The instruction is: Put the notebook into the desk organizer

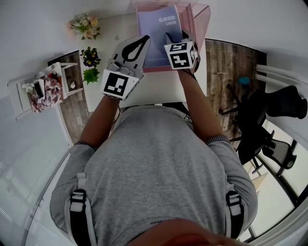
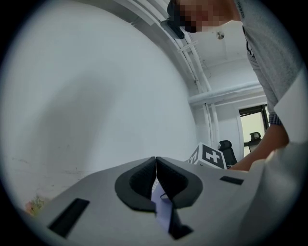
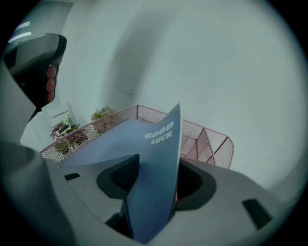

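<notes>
The lavender notebook point(image 1: 155, 36), its cover reading "GOOD LUCK", sits in the pink mesh desk organizer point(image 1: 201, 17) at the far edge of the worktop point(image 1: 154, 91). I have the left tongs point(image 2: 156, 180) level and clamped on its edge. My right tongs point(image 3: 154, 180) angle downward and stand apart, with its corner between them.

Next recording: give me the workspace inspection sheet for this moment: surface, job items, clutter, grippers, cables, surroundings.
Surface: white desk against a pale wall.
Job's things: lavender "GOOD LUCK" notebook held at the pink wire-mesh desk organizer; whether it is seated inside cannot be told.
Clutter: pastel flower bunch and small potted plants near the desk's left edge.
Grippers: left gripper shut on the notebook's edge; right gripper has its jaws apart, with the notebook's corner between them.
Cables: nothing seen.
Surroundings: black office chair, white side shelf, wooden floor.
</notes>
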The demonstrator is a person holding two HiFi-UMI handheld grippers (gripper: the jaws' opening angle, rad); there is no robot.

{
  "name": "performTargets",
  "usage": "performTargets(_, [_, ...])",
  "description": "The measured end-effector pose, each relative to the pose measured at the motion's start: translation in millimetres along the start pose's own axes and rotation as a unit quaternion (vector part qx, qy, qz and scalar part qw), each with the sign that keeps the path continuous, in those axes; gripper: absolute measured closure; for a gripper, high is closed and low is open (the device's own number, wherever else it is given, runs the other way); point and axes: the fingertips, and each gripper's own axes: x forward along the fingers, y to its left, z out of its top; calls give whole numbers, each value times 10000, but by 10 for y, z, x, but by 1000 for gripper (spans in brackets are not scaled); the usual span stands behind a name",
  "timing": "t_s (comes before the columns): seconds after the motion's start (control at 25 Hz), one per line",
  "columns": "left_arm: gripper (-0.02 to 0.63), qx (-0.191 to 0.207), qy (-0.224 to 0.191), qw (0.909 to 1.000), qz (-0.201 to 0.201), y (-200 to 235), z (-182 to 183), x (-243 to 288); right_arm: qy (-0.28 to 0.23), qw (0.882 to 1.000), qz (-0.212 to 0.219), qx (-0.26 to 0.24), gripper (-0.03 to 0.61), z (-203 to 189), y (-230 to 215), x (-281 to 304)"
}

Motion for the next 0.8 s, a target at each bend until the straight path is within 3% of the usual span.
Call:
performTargets(0.32, [592,-14,70,10000,-8,-81,-45,62,-260,9980,-555,-131,324,29,-41,-50])
performTargets(0.64, [592,20,77,10000,21,-116,-23,66,-313,9963,-781,-157,291,38,-38,-62])
performTargets(0.8, [592,17,90,10000,-22,-145,2,78,-331,9959,-800,-277,172,68,4,-60])
